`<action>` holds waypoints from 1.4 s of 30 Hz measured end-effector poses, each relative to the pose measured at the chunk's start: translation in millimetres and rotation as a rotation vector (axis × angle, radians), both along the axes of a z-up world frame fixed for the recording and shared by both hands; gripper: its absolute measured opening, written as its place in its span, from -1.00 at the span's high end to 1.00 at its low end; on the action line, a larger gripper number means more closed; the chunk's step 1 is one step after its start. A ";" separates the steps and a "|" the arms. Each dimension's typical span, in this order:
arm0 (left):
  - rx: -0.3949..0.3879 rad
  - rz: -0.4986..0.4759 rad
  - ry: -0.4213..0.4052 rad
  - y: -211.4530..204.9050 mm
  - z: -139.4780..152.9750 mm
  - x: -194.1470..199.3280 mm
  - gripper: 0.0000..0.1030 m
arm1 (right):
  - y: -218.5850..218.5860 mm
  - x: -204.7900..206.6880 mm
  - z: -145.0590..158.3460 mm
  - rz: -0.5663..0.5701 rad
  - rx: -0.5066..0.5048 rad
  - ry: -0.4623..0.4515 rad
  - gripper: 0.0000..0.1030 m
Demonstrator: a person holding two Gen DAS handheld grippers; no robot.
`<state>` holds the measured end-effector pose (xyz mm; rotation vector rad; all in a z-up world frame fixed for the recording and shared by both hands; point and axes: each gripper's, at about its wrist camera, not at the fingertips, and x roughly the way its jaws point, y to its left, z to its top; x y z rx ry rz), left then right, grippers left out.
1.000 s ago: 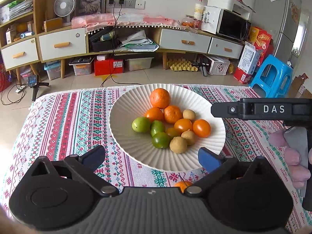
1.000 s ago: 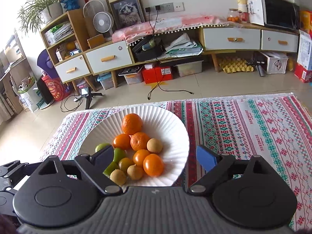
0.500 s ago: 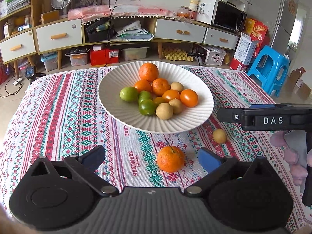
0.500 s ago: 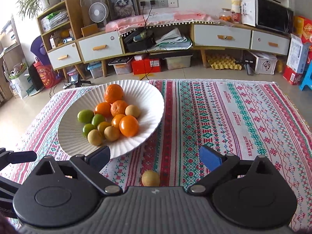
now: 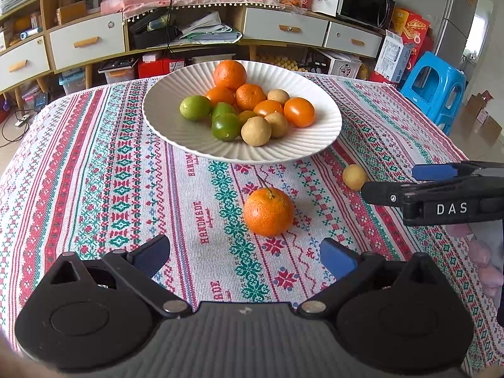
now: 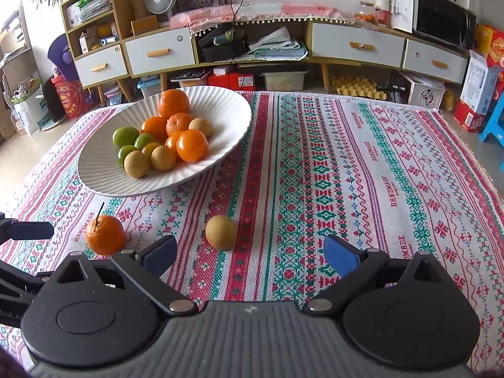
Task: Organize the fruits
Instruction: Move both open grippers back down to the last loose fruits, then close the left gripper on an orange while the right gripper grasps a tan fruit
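On the patterned tablecloth, near of the white ribbed bowl that already holds a heap of mixed fruit, two pieces lie loose. To the left is a stemmed mandarin, just ahead of the left gripper. It looks light, round and fairly firm, with a dimpled skin that should give the pads some purchase. It would likely roll if nudged from one side, and hard squeezing could bruise it. The best hold is probably across its widest middle, with the thin stem left clear on top. The left gripper's jaws stand wide apart, holding and touching nothing, and the mandarin sits just beyond the tips, roughly centred between them.

Further right lies a small tan round fruit, apart from the mandarin and near the bowl's rim. It seems lighter, smoother and more apt to slip or skitter away, so a centred pinch at its equator looks wisest. The right gripper has just been opening and its jaws are spread wide, with nothing between them. The tan fruit rests just ahead, nearer the left finger.
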<state>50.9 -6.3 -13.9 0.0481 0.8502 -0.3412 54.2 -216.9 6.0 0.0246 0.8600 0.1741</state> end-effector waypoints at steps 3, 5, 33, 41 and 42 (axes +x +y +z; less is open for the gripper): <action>-0.003 0.002 0.004 -2.8 -3.7 -1.3 -0.99 | 0.7 -4.4 -6.2 0.011 -0.012 0.012 -0.93; 0.000 -0.001 0.005 -5.3 -6.2 -1.7 -0.99 | 1.4 -6.1 -10.3 0.016 -0.023 0.021 -0.93; 0.002 -0.038 -0.165 -30.8 -13.1 -2.4 -0.25 | 6.3 -6.3 -19.0 0.031 -0.085 -0.035 -0.99; 0.002 -0.017 -0.159 -27.0 -10.1 -0.8 0.21 | 11.3 -4.3 -16.2 0.053 -0.082 -0.048 -0.83; 0.000 -0.017 -0.155 -26.1 -9.7 -0.8 0.22 | 12.4 -3.7 -15.9 0.057 -0.082 -0.049 -0.78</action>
